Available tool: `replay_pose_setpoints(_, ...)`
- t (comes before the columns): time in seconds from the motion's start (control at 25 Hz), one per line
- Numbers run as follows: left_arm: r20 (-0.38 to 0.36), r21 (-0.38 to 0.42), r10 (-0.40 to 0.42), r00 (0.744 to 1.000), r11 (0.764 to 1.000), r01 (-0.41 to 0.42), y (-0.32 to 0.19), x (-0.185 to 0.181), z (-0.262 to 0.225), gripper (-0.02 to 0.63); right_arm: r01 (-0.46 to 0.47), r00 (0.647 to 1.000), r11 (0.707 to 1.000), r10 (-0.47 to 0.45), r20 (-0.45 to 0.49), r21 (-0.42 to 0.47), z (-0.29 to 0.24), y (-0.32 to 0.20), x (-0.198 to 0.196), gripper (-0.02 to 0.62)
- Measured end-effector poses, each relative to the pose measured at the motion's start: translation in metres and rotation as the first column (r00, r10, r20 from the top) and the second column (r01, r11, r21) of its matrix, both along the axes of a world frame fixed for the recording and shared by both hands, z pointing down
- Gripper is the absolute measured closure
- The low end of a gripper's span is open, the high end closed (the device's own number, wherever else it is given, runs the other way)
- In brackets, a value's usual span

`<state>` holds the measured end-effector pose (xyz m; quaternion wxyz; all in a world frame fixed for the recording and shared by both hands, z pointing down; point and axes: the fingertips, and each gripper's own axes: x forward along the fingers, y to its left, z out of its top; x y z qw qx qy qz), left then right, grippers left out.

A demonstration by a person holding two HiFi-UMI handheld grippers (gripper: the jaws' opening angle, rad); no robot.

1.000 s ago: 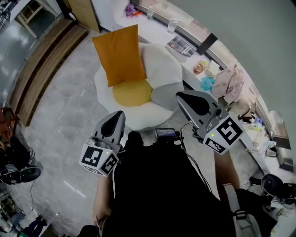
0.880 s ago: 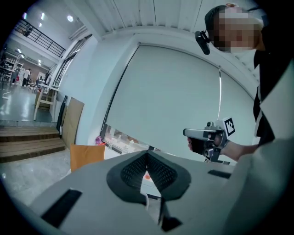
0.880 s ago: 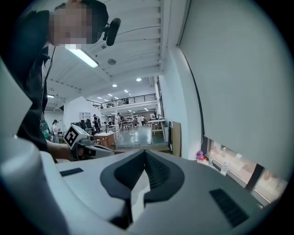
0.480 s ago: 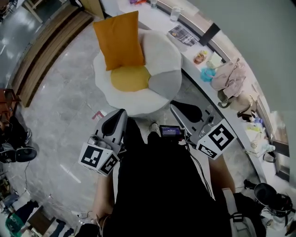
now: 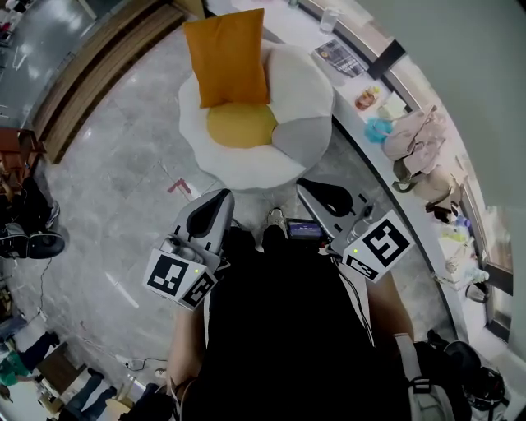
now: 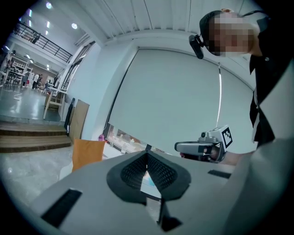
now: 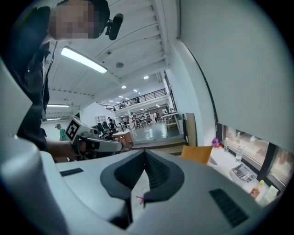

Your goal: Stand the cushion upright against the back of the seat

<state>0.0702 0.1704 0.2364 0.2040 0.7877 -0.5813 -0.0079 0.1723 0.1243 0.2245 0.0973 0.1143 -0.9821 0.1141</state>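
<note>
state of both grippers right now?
left gripper: jaws closed, nothing held.
right gripper: jaws closed, nothing held.

No word, number or brand can be read anywhere. The left gripper [image 5: 220, 196] and the right gripper [image 5: 306, 186] bear only black-and-white square marker patterns. The print on the booklet [image 5: 339, 57] lying on the counter [image 5: 283, 20] is too small to read.
</note>
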Motion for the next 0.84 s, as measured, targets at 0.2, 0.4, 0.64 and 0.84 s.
replay_pose_setpoints(0.2, 0.017, 0.000, 0.012, 1.000, 1.000, -0.012, 0.010, -0.003, -0.002, 0.594, 0.000, 1.000, 1.000, 0.000, 0.024, -0.017, 0.001, 0.010, -0.006, 0.578)
replay_pose_setpoints(0.4, 0.003, -0.006, 0.020, 1.000, 1.000, -0.020, 0.016, -0.006, 0.002, 0.594, -0.014, 1.000, 1.000, 0.015, 0.009, -0.024, 0.010, 0.015, -0.005, 0.578)
replay_pose_setpoints(0.64, -0.001, 0.003, 0.027, 1.000, 1.000, -0.027, 0.019, -0.006, 0.002, 0.592, -0.029, 1.000, 1.000, 0.029, -0.006, 0.002, 0.007, 0.020, -0.002, 0.578)
replay_pose_setpoints(0.84, -0.005, 0.016, 0.025, 1.000, 1.000, -0.025, 0.025, -0.008, 0.002, 0.594, -0.038, 0.999, 0.999, 0.038, -0.009, 0.012, 0.007, 0.022, -0.001, 0.577)
